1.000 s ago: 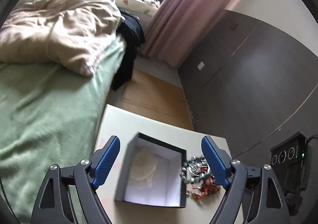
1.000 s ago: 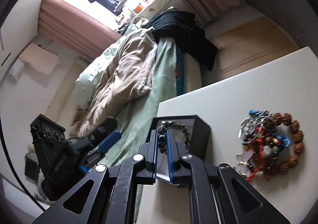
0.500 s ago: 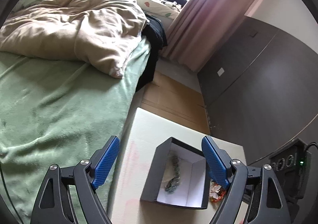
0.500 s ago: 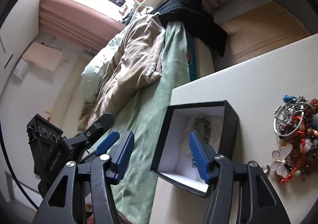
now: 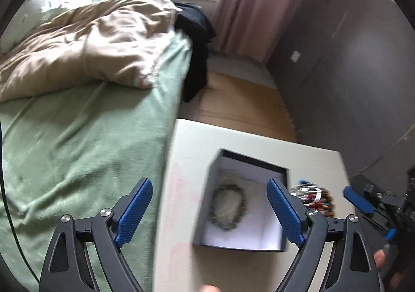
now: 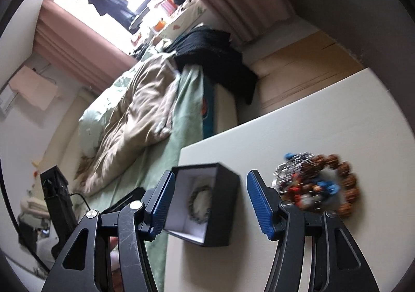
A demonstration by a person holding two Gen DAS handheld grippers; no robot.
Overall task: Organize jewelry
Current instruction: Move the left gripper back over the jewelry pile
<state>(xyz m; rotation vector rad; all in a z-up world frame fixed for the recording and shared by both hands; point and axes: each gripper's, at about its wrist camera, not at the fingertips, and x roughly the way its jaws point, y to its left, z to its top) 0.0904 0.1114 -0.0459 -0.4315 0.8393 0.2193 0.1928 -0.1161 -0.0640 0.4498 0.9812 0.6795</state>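
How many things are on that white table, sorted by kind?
Open boxes: 1, the black box.
Bracelets inside it: 1, the grey bead bracelet.
Loose jewelry heaps: 1, the jewelry pile, too tangled and blurred to count piece by piece.
Total: 3.

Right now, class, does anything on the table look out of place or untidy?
Yes. One bracelet lies neatly in the open box, but the other jewelry sits in a tangled heap on the table beside it, bead loop, bangle and red pieces piled together. Nothing looks spilled or broken.
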